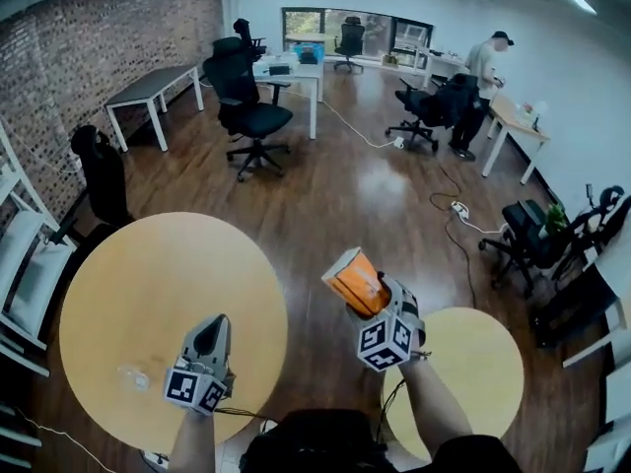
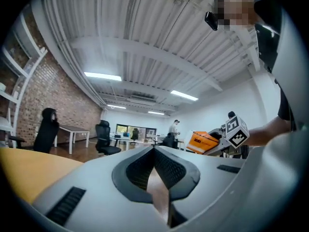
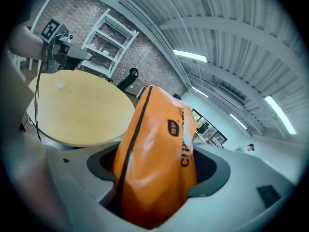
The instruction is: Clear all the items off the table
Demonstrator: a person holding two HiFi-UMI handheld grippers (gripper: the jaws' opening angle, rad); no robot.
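My right gripper [image 1: 380,308] is shut on an orange snack bag [image 1: 355,281], held in the air between the big round wooden table [image 1: 168,294] and a smaller round table [image 1: 473,363]. In the right gripper view the orange bag [image 3: 154,163] fills the jaws, with the big table [image 3: 77,110] behind it. My left gripper [image 1: 210,333] hangs over the big table's near edge, shut with nothing in it; its jaws [image 2: 155,151] meet tightly. A small clear object [image 1: 133,375] lies on the big table, left of the left gripper.
Office chairs [image 1: 246,97] and white desks [image 1: 148,92] stand across the wooden floor. A person [image 1: 483,77] stands at a desk far right. White shelving [image 1: 15,235] and a black chair [image 1: 99,175] flank the big table's left. A cable [image 1: 454,215] runs over the floor.
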